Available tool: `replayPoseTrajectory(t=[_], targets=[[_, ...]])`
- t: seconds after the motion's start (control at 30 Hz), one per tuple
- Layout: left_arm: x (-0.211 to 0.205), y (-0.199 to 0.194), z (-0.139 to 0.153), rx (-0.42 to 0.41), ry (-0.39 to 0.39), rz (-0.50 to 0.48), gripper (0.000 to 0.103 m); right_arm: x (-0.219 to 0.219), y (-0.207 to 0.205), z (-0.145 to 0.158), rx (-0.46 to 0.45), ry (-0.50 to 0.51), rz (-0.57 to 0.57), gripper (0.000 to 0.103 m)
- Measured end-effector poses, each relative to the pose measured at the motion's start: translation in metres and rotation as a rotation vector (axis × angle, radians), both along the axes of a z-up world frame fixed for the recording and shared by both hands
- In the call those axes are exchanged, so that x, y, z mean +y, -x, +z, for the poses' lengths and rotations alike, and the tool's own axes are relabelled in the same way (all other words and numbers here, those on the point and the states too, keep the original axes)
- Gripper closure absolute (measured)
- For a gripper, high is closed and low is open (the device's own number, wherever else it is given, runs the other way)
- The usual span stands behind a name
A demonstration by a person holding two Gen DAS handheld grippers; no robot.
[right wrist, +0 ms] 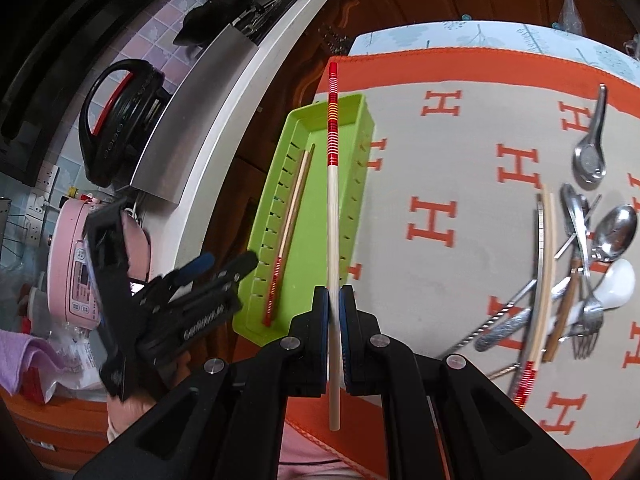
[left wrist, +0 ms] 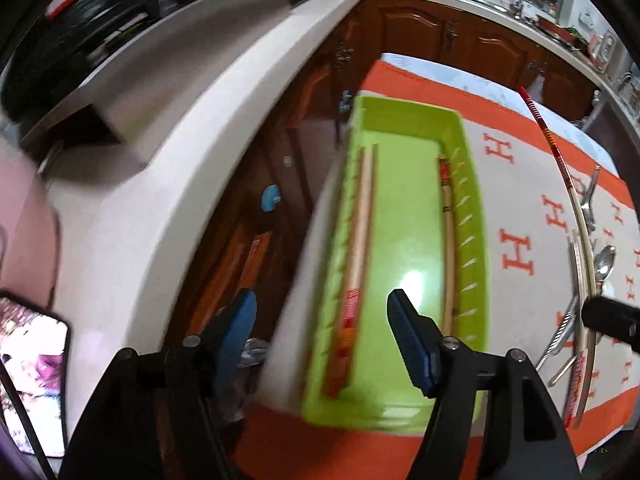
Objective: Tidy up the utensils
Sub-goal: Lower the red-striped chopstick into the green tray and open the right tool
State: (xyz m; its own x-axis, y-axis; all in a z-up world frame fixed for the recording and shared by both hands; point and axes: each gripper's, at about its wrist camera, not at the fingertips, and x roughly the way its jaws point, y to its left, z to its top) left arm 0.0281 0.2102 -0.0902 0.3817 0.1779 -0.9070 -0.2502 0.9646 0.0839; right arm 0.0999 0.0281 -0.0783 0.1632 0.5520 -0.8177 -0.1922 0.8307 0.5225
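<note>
On the orange-bordered cloth (right wrist: pixel 472 184) patterned with H letters, a green tray (right wrist: pixel 356 120) is set near the left edge, close to the white counter (left wrist: pixel 168 200). Inside the tray a pair of chopsticks (right wrist: pixel 288 220) is laid along the left wall, red-banded ends toward the camera. In the left wrist view a further chopstick (left wrist: pixel 448 216) is seen along the tray's right wall.

The right gripper (right wrist: pixel 334 312) is closed tightly on a single chopstick (right wrist: pixel 333 216), which is pinched between the blue pads a little above its plain end. The stick is held pointing away from the camera, over the tray's right half, its red and yellow banded end reaching beyond the far rim.

The left gripper (left wrist: pixel 322 340) is seen with its jaws standing well apart and nothing between them; its blue fingers (left wrist: pixel 412 344) are spread over the near left part of the tray. From the right wrist view the same gripper is seen just left of the tray, held by a hand (right wrist: pixel 120 420).

To the right, well apart from the tray, a heap of utensils is left on the cloth: a metal soup spoon (right wrist: pixel 590 156), a round spoon (right wrist: pixel 614 232), a white ceramic spoon (right wrist: pixel 616 284), a fork (right wrist: pixel 588 324) and more chopsticks (right wrist: pixel 546 280).
</note>
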Motion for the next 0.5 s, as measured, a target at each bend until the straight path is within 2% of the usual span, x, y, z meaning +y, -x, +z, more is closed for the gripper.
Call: replayPoseTrajectory(t=[0.2,0.5], targets=[[0.028,0.028,0.006,-0.016,-0.018,0.073,0.037,0.034,-0.007,-0.018,0.026,0.016,0.024,0.098],[0.056,0.034,0.009,-0.036,-0.009,0.138,0.037,0.085,-0.029,-0.029,0.027,0.023,0.049,0.098]])
